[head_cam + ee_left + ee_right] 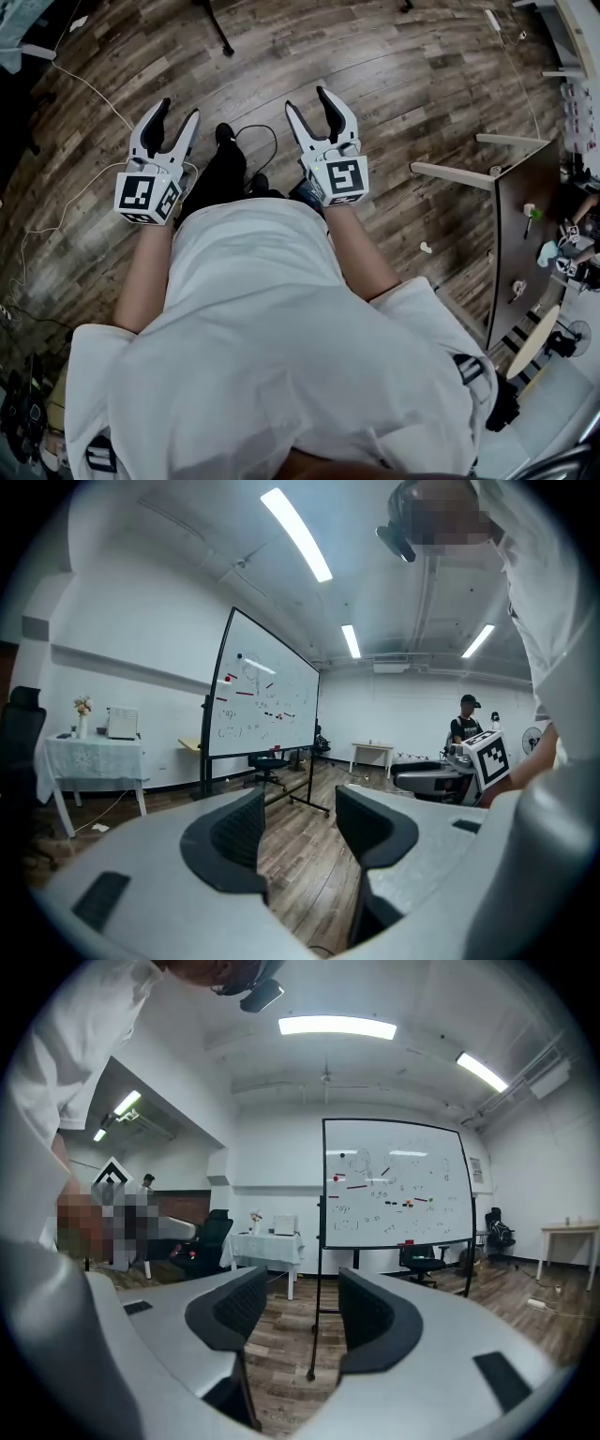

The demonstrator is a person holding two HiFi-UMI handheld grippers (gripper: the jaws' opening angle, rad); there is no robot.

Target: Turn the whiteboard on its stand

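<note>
A whiteboard (396, 1183) with scribbles and small magnets stands on a black wheeled stand (316, 1335) some way ahead in the right gripper view. It shows again, at an angle, as the whiteboard (262, 700) in the left gripper view. Both grippers are held out in front of the person, well short of the board. My left gripper (176, 118) is open with only floor between its jaws. My right gripper (312, 97) is open wide and empty too.
Wooden floor stretches ahead with a white cable (89, 89) on the left. A dark table (520, 234) stands at the right. A clothed table (265, 1246) and office chairs (419, 1262) sit near the board. A person (465, 726) stands at the far right.
</note>
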